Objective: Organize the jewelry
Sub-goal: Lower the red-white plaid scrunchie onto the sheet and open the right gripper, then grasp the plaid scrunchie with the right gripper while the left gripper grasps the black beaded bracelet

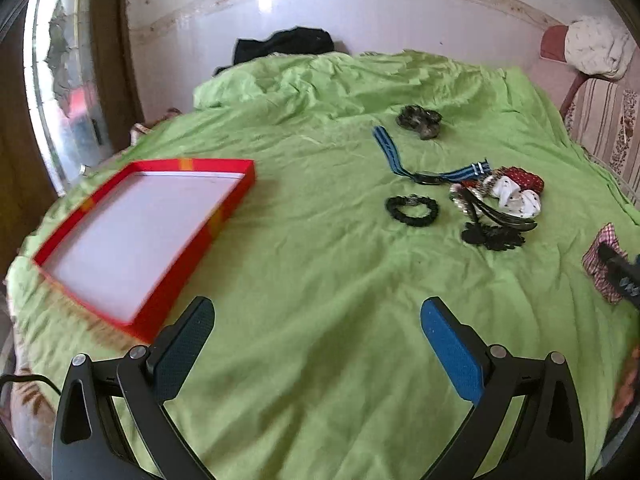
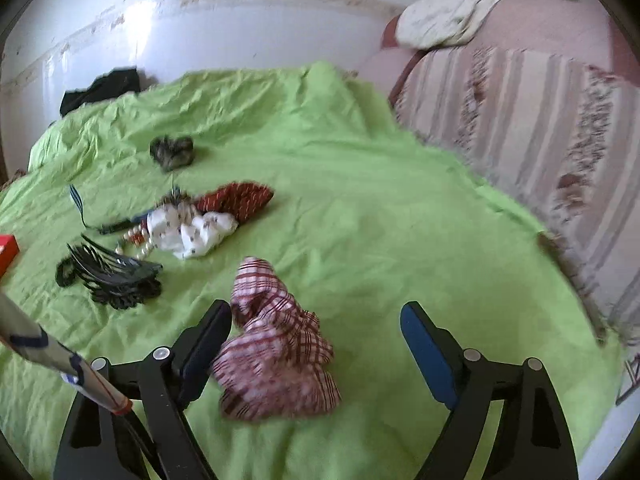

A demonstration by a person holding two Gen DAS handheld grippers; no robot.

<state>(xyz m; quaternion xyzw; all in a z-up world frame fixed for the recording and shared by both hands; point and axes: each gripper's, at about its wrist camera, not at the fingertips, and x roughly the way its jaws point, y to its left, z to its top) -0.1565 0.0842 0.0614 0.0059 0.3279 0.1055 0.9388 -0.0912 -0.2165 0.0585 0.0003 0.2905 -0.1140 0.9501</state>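
Observation:
A shallow red box (image 1: 224,216) with a white inside lies empty on the green bedsheet at the left. My left gripper (image 1: 318,320) is open and empty over bare sheet. Right of centre lie a black scrunchie (image 1: 412,210), a blue striped strap (image 1: 390,156), a dark camouflage scrunchie (image 1: 420,120), black hair combs (image 1: 494,228), pearls and white and red scrunchies (image 1: 516,192). My right gripper (image 2: 316,324) is open, its jaws either side of a red-and-white checked scrunchie (image 2: 276,352) on the sheet. The pile (image 2: 192,228) lies beyond it to the left.
A striped sofa (image 2: 540,132) with a white cloth stands along the bed's right side. A black garment (image 1: 286,44) lies at the far edge by the wall. A window (image 1: 60,80) is at the left.

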